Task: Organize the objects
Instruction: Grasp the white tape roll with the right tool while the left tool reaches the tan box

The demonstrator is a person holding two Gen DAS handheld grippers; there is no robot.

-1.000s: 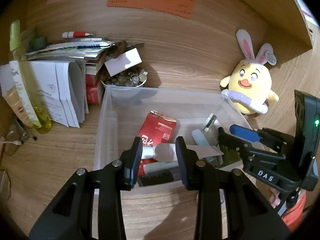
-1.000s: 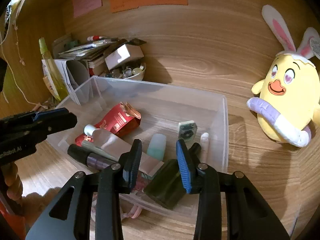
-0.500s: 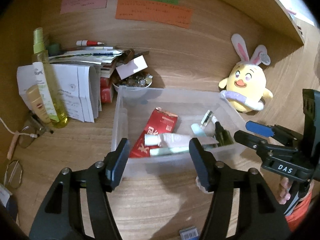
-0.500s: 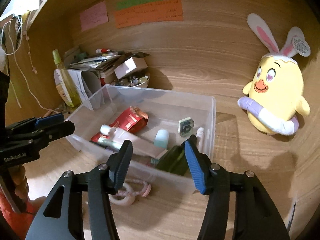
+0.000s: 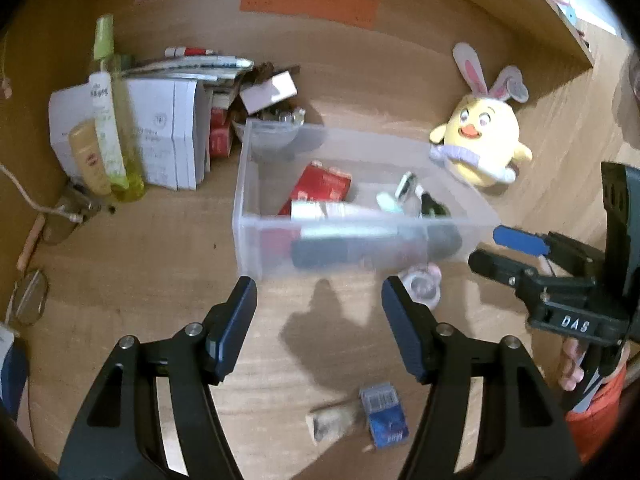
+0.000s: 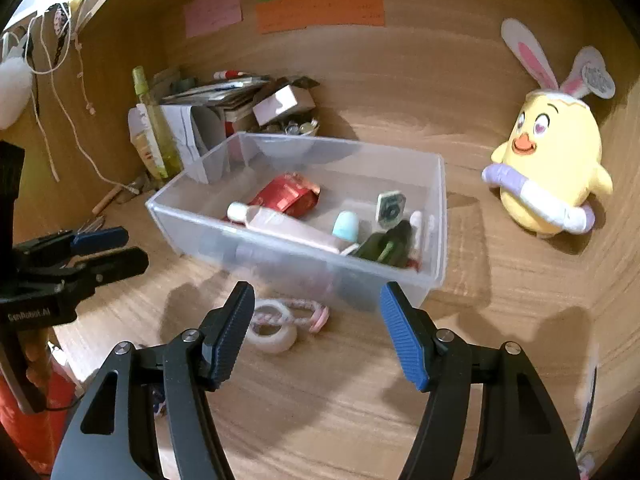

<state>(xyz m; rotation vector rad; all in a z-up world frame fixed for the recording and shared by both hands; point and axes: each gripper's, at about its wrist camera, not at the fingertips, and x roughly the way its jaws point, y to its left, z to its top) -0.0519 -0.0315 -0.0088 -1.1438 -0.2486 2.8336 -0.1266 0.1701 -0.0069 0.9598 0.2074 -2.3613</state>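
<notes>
A clear plastic bin (image 5: 248, 200) (image 6: 438, 216) stands on the wooden desk. It holds a red packet (image 5: 324, 184) (image 6: 288, 196), a white tube (image 5: 328, 210) (image 6: 288, 226), a dark bottle (image 6: 384, 244) and other small items. My left gripper (image 5: 318, 312) is open and empty, in front of the bin's near wall. My right gripper (image 6: 318, 316) is open and empty, also short of the bin. A roll of white tape (image 6: 272, 330) (image 5: 420, 286) and a pink hair tie (image 6: 308, 312) lie on the desk by the bin. A small blue box (image 5: 384, 414) and a crumpled wrapper (image 5: 330, 424) lie nearer me.
A yellow bunny-eared plush (image 5: 480, 140) (image 6: 548, 168) sits to the right of the bin. Papers, books and a small white box (image 5: 168, 132) (image 6: 224, 108) pile up at the back left, with a yellow-green bottle (image 5: 116, 132) (image 6: 156, 136). Glasses (image 5: 28, 300) lie at far left.
Both grippers have pulled back out of the bin toward me and opened wider. The bin's contents stay in place.
</notes>
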